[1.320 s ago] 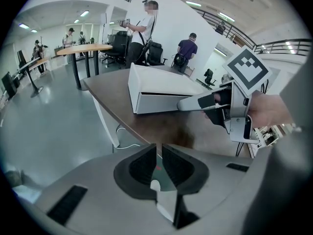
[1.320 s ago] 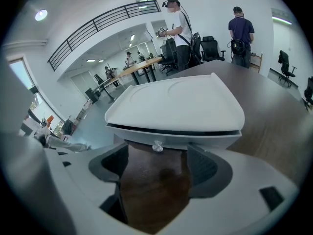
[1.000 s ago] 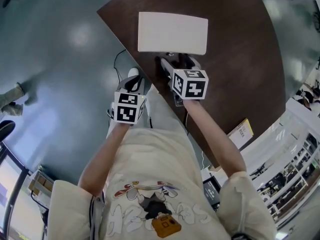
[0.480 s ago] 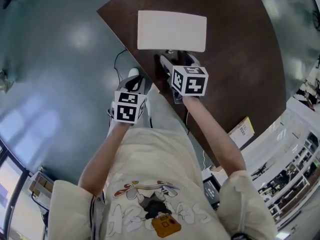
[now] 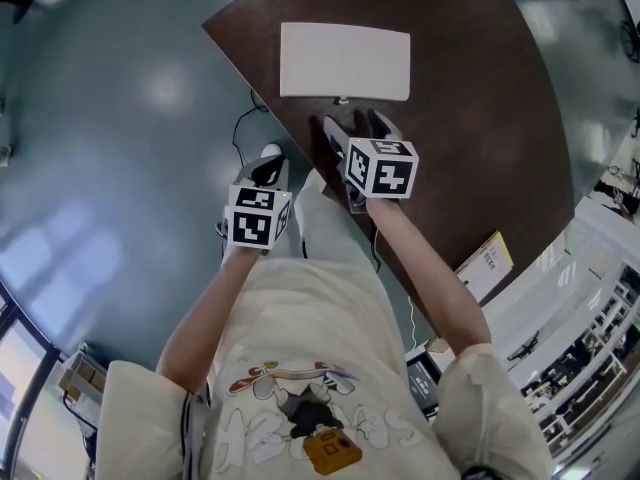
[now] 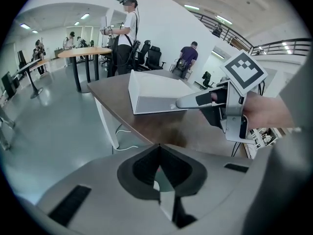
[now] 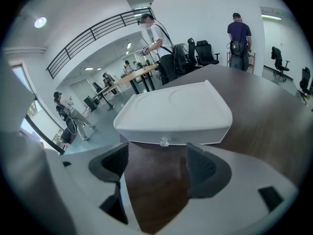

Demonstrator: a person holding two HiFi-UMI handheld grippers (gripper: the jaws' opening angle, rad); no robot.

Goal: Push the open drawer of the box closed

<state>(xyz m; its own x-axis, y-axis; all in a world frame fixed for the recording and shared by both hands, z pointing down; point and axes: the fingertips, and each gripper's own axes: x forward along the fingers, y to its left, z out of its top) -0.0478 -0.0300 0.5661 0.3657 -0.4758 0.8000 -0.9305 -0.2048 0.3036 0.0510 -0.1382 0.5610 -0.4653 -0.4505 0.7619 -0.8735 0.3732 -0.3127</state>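
A white box [image 5: 345, 61] lies on the dark brown table [image 5: 470, 118]. Its drawer front [image 7: 173, 136] sits flush with the box, and a small clear knob [image 7: 164, 141] sticks out of it. My right gripper [image 5: 352, 128] is open just in front of that face, with the knob ahead of the gap between its fingers [image 7: 200, 165]. In the left gripper view its fingertip [image 6: 182, 102] lies right beside the knob [image 6: 172, 106]. My left gripper [image 5: 268, 168] is shut on nothing, off the table's edge and above the floor.
The table's near edge [image 5: 300, 158] runs diagonally between my two grippers. A cable [image 5: 240, 128] lies on the floor under it. A yellow-white card [image 5: 486, 260] rests at the table's right edge. People, round tables [image 6: 83, 53] and office chairs stand farther off.
The box looks shorter front to back than a second ago, so the drawer front has slid inward. My right gripper has followed it slightly forward. The left gripper has stayed put.
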